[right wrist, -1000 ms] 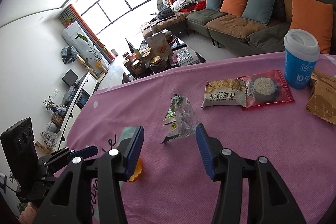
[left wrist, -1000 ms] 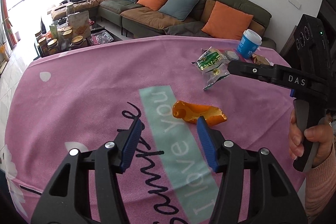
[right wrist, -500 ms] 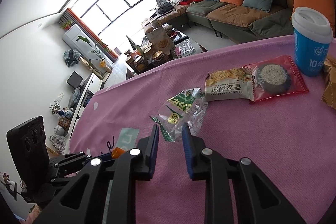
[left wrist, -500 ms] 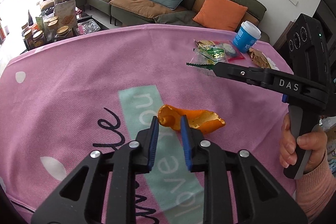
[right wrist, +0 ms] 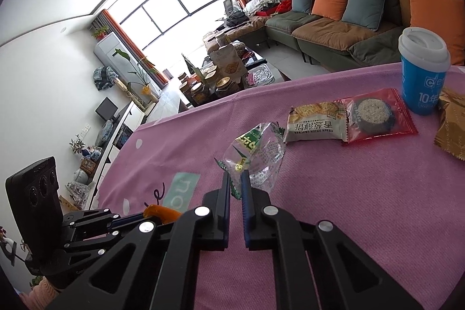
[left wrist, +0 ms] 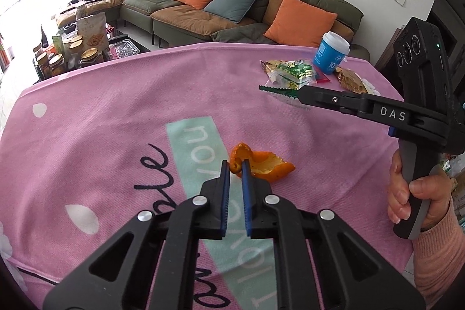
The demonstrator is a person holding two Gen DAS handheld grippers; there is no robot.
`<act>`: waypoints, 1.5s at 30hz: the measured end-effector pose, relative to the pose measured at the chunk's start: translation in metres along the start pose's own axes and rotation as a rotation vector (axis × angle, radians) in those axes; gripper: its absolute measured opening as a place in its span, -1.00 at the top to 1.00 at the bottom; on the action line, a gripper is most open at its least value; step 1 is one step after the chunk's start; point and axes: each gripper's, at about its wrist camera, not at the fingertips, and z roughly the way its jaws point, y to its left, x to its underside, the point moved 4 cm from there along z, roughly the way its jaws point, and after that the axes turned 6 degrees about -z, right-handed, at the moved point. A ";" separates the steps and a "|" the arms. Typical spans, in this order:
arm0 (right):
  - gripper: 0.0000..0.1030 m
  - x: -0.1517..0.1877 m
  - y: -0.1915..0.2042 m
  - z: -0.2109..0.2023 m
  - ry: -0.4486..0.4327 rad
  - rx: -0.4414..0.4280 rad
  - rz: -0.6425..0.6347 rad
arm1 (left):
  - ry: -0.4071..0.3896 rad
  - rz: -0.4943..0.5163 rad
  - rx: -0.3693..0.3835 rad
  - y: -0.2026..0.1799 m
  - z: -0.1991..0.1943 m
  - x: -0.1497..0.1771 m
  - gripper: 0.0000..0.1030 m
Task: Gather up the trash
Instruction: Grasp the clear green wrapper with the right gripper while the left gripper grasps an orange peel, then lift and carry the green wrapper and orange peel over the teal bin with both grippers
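Note:
An orange peel [left wrist: 263, 166] lies on the pink tablecloth [left wrist: 116, 112]. My left gripper [left wrist: 234, 166] is closing tight on the peel's curled left end, and its pads press on it. A clear wrapper with green print [right wrist: 258, 153] rises from the cloth, and my right gripper [right wrist: 236, 179] is closing on its near corner, pinching it. In the left wrist view the right gripper [left wrist: 303, 92] shows from the side with the wrapper's green serrated edge [left wrist: 276, 90] sticking out of its tips. The right wrist view shows the left gripper [right wrist: 139, 218] at lower left with the peel [right wrist: 161, 212].
Beyond the wrapper lie a cracker packet [right wrist: 316, 122], a red cookie packet [right wrist: 375, 115], a blue cup with a white lid [right wrist: 423, 77] and a golden-brown packet [right wrist: 452, 124]. A hand [left wrist: 407, 193] grips the right gripper's handle. A sofa and a low table with jars stand past the table.
Both grippers went from wide open to shut. The left closed on the peel's end, the right on the wrapper's corner, which now stands lifted off the cloth.

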 end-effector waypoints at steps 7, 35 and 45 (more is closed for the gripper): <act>0.88 0.004 0.022 -0.015 -0.030 -0.041 -0.056 | -0.047 -0.032 -0.026 0.010 -0.029 0.016 0.84; 0.88 0.050 0.153 -0.004 0.024 -0.294 -0.251 | -0.189 -0.339 -0.186 0.116 -0.164 0.103 0.84; 0.88 0.064 0.186 0.006 0.060 -0.347 -0.289 | -0.229 -0.376 -0.235 0.131 -0.194 0.119 0.84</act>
